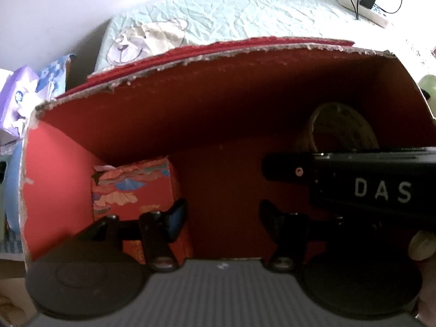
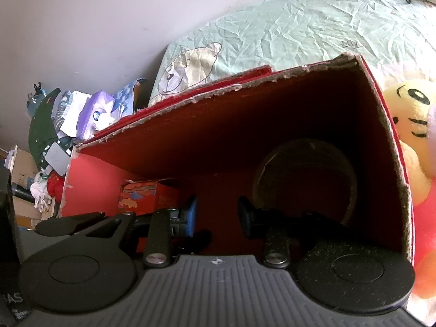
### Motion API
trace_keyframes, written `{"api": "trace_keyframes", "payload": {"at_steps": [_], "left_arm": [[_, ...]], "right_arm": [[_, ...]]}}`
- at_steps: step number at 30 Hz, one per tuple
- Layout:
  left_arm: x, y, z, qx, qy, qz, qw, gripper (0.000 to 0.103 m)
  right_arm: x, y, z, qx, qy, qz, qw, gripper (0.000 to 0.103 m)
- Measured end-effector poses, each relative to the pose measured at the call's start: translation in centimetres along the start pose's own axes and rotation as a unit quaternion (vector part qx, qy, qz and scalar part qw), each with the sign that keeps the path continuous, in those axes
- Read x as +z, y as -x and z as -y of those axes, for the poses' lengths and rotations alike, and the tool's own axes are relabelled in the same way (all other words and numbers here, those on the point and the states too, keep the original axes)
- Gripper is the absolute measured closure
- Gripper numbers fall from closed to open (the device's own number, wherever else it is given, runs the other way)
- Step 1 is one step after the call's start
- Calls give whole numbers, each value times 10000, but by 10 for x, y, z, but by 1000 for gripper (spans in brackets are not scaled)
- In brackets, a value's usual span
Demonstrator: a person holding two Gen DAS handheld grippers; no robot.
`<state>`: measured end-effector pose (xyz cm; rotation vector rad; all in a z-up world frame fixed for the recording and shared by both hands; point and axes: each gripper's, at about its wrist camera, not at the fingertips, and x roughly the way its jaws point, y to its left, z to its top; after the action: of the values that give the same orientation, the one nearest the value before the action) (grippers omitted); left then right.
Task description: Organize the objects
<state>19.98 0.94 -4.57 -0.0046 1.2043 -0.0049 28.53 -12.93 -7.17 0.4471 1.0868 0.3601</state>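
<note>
A large red cardboard box (image 1: 190, 109) with torn edges fills both views; it also shows in the right wrist view (image 2: 218, 125). Inside at the left stands a small red patterned box (image 1: 130, 190), seen too in the right wrist view (image 2: 141, 193). A round brownish container (image 1: 340, 128) sits inside at the right, seen in the right wrist view (image 2: 305, 179) as well. My left gripper (image 1: 223, 215) is open and empty over the box floor. My right gripper (image 2: 218, 215) is open and empty, and its black body (image 1: 368, 182) crosses the left wrist view.
The red box lies on a bed with a pale green sheet (image 2: 299, 27) printed with a bear. A yellow plush toy (image 2: 414, 125) leans against the box's right wall. A pile of packets and clothes (image 2: 76, 114) lies at the left. A power strip (image 1: 365, 2) with cables is at the far right.
</note>
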Motion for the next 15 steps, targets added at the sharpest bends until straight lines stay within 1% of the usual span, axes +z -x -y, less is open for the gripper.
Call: {"api": "trace_keyframes", "payload": {"at_steps": [4,8,15], "left_arm": [[1,-1,0,51,-26,86,9999,42],[2,-2,0,57,-26,84,9999,42],[2,-1,2,118,-64,172,9998,42]], "right_arm": [[0,0,0,-51,-10,18,10000,67],[0,0,0,-87,8,14,10000,67],[-1,2,0,-134,8,113,9998,67]]}}
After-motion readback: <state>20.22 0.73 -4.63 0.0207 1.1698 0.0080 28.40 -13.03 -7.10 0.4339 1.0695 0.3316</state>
